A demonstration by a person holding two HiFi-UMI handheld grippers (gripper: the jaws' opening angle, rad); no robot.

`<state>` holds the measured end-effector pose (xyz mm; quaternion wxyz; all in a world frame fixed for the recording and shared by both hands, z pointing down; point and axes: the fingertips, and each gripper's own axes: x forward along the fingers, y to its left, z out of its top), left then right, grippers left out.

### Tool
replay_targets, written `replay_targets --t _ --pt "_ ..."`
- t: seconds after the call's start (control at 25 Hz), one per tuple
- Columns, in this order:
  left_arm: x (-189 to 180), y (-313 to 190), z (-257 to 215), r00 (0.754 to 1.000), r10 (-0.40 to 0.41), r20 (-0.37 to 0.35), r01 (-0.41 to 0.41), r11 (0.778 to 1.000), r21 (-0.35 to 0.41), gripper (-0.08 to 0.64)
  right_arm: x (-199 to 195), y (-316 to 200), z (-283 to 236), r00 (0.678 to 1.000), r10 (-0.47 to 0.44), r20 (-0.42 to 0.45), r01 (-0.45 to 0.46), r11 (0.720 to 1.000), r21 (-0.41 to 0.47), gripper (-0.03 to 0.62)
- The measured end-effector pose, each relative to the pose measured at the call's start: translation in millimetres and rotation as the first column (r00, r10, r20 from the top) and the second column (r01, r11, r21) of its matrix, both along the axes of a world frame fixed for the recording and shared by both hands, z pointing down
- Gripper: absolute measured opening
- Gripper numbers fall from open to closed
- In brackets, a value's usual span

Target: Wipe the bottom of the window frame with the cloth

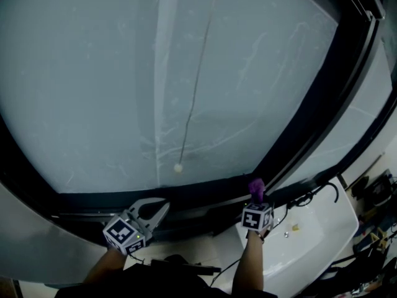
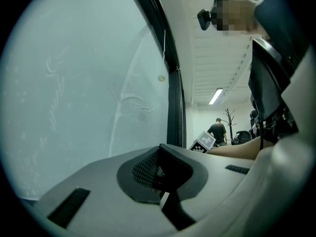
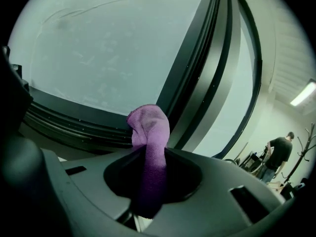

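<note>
**Cloth at the frame's bottom right corner**

Our left tongs (image 1: 160, 207) hang closed with nothing between them, just below the dark window frame (image 1: 192, 192). Further right, our right tongs (image 1: 257, 197) are clamped on the purple cloth (image 1: 256, 185). Its bunched end sticks out past the tips, at the frame's bottom rail near the right corner.

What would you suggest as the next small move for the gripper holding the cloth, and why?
Probably press the cloth down onto the bottom frame and draw it leftward. The right gripper is shut on it, with the tip at the frame's right end beside the upright bar; contact is unclear, and the frame's length lies to the left.
</note>
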<state>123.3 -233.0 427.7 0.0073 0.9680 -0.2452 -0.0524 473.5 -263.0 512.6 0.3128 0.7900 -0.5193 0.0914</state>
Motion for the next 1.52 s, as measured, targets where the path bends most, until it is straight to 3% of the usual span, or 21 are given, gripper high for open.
replay_targets --t 0.16,0.32,0.4,0.52,0.6,0.76,1.0,1.2,1.4,1.52 --pt "-0.5 0.5 0.3 1.000 0.010 -0.002 -0.010 1.000 0.003 0.003 -1.8 22.7 12.1 0.999 0.023 0.038 -0.023 1.000 -0.014 0.078" --pt "0.8 4.1 -1.7 1.000 0.028 0.003 -0.028 1.000 -0.002 0.003 -12.5 43.3 16.9 0.982 -0.001 0.187 -0.015 0.996 0.082 0.078" --pt "-0.1 4.0 -2.2 1.000 0.023 -0.001 -0.023 1.000 0.002 0.003 -22.7 53.4 12.9 0.957 -0.043 0.288 -0.003 0.987 0.158 0.078" --pt "2.0 5.1 -3.3 1.000 0.030 -0.003 -0.030 1.000 0.001 0.003 -39.8 66.5 3.8 0.888 -0.129 0.441 -0.001 0.959 0.282 0.077" --pt "2.8 6.0 -4.4 0.999 0.035 -0.001 -0.035 0.999 -0.007 0.003 -50.6 76.5 -4.3 0.860 -0.176 0.479 -0.005 0.936 0.353 0.077" --pt "3.0 7.2 -5.2 0.998 0.054 0.009 -0.054 0.998 -0.009 0.003 -78.2 99.9 -21.0 0.865 -0.245 0.438 0.026 0.894 0.448 0.077" --pt "4.8 8.6 -7.2 0.995 0.094 0.019 -0.094 0.996 -0.011 0.003 -108.8 124.6 -41.1 0.877 -0.266 0.400 0.018 0.850 0.527 0.075" --pt "4.6 7.8 -6.1 0.995 0.093 0.030 -0.093 0.996 -0.008 0.003 -122.8 127.2 -56.3 0.876 -0.317 0.363 0.071 0.830 0.553 0.074" --pt "3.8 5.1 -3.1 0.998 0.049 0.033 -0.049 0.999 -0.014 0.003 -124.7 120.5 -57.6 0.880 -0.351 0.321 0.146 0.842 0.520 0.074" --pt "3.6 5.9 -3.4 0.999 0.025 0.033 -0.025 1.000 -0.005 0.003 -124.6 117.6 -59.4 0.871 -0.385 0.305 0.186 0.833 0.521 0.074"
